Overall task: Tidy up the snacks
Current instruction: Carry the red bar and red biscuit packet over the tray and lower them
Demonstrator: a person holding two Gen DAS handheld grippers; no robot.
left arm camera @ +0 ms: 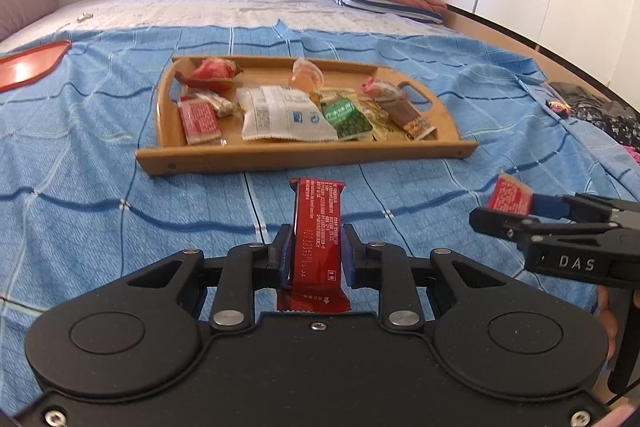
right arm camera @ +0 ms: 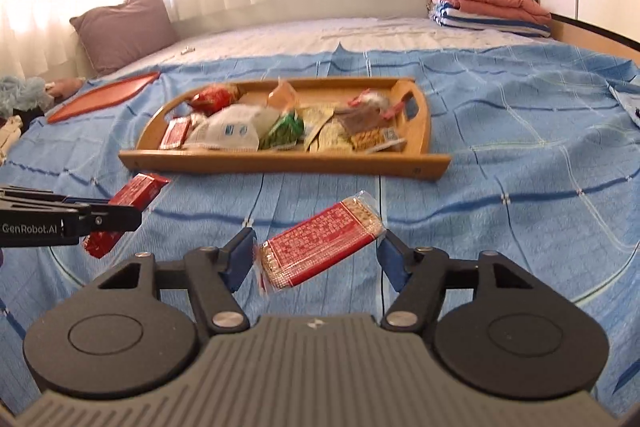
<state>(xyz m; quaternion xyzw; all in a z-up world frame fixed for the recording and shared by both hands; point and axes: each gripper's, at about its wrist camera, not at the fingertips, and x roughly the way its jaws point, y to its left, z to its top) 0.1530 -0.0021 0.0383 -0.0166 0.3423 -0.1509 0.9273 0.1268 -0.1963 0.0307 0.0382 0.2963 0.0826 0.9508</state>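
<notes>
The left gripper (left arm camera: 316, 251) pinches a light, crinkly red snack bar (left arm camera: 318, 227) at its middle, while the right gripper (right arm camera: 320, 259) has its jaws spread around a flat cracker pack (right arm camera: 320, 243), breakable inside, best squeezed gently by its long sides, with the wooden tray (right arm camera: 280, 159) at 12 o'clock.

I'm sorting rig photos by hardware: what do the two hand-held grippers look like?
Both are matte black, with two round discs, silver rivets, linkage arms and blue finger pads. The left hand-held gripper reads "GenRobot.AI" on its side; the right hand-held gripper has a grey ribbed top and "DAS" lettering.
</notes>
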